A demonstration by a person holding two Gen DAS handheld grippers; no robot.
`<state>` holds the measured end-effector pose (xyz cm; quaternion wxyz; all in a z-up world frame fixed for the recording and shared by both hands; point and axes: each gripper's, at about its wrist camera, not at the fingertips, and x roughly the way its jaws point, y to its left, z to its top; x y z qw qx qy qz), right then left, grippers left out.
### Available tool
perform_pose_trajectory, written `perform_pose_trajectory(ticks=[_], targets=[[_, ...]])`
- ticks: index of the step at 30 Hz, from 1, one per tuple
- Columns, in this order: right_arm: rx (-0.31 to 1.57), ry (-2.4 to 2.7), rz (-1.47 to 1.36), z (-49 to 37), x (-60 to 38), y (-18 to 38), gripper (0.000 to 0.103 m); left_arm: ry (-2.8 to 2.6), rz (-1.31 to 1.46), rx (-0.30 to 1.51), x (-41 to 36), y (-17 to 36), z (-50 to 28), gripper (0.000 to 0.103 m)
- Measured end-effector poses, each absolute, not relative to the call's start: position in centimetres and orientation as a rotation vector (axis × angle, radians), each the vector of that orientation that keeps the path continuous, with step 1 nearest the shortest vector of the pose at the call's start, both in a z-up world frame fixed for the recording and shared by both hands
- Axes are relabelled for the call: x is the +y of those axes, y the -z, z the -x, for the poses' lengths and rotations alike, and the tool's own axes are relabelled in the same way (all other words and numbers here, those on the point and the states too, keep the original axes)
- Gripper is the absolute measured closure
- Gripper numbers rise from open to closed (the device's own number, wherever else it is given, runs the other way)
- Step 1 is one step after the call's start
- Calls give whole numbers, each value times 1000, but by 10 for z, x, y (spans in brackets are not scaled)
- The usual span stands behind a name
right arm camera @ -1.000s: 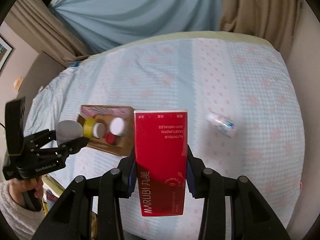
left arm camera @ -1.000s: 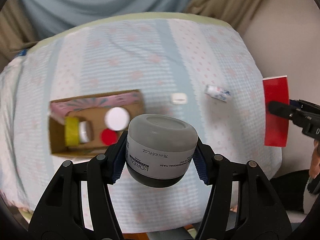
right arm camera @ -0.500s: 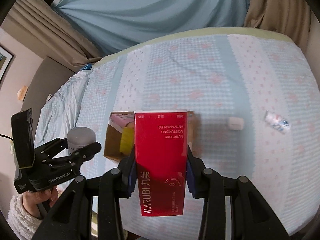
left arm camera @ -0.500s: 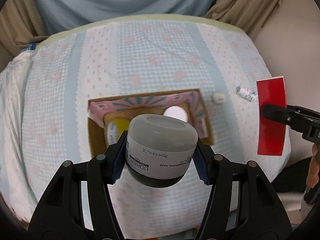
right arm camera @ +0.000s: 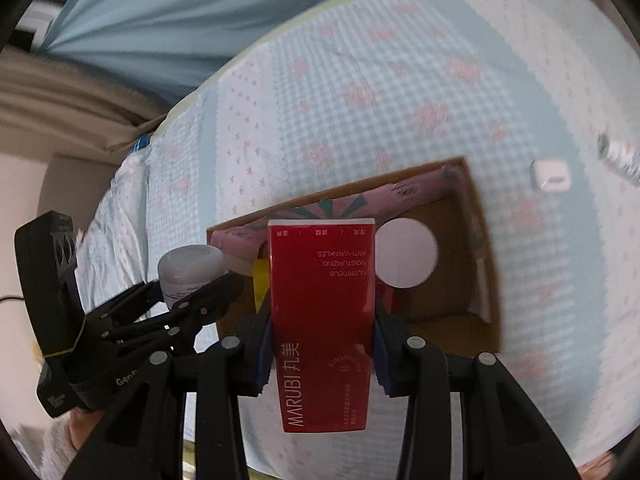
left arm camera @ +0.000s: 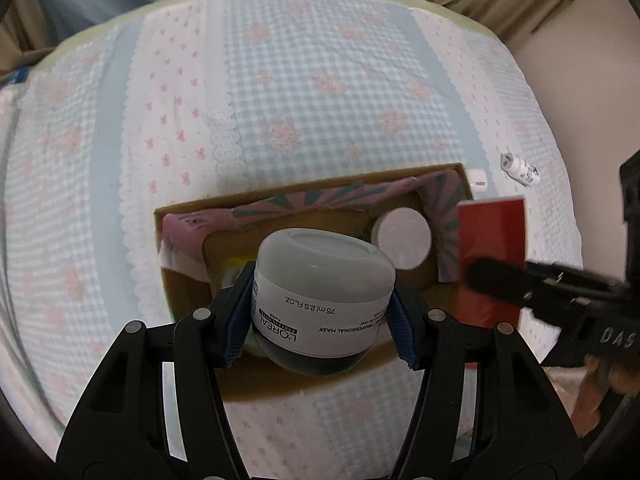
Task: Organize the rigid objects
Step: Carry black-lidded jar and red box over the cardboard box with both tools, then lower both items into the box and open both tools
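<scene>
My left gripper (left arm camera: 320, 316) is shut on a grey L'Oreal mask jar (left arm camera: 320, 280), held just above the near left part of an open cardboard box (left arm camera: 316, 190). My right gripper (right arm camera: 320, 344) is shut on a red Marubi carton (right arm camera: 322, 320), held upright over the box's (right arm camera: 486, 260) near middle. In the left wrist view the carton (left arm camera: 490, 248) hangs by the box's right side. The box holds a white-lidded jar (left arm camera: 401, 237), seen also in the right wrist view (right arm camera: 406, 253), and a yellow item (right arm camera: 259, 280).
The box sits on a bed with a blue and pink checked cover (left arm camera: 320, 80). A small white case (right arm camera: 551, 174) and a small white bottle (left arm camera: 520, 168) lie on the cover right of the box. Curtains (right arm camera: 160, 8) hang behind the bed.
Both grippers have moved in closer over the box, with the jar and the carton still held. The box now fills more of both views.
</scene>
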<state>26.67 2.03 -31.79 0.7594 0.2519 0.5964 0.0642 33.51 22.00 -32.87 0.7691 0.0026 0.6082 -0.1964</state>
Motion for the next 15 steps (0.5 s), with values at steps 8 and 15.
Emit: perform_pose_trajectory(ticks=[8,15], targets=[[1347,-126,-667,-287,28,371,65,420,-7,1372,217,374,-364,48],[1385,-158,-668,-288,36,393,64,424,-16,1412,212,396,-376,48]])
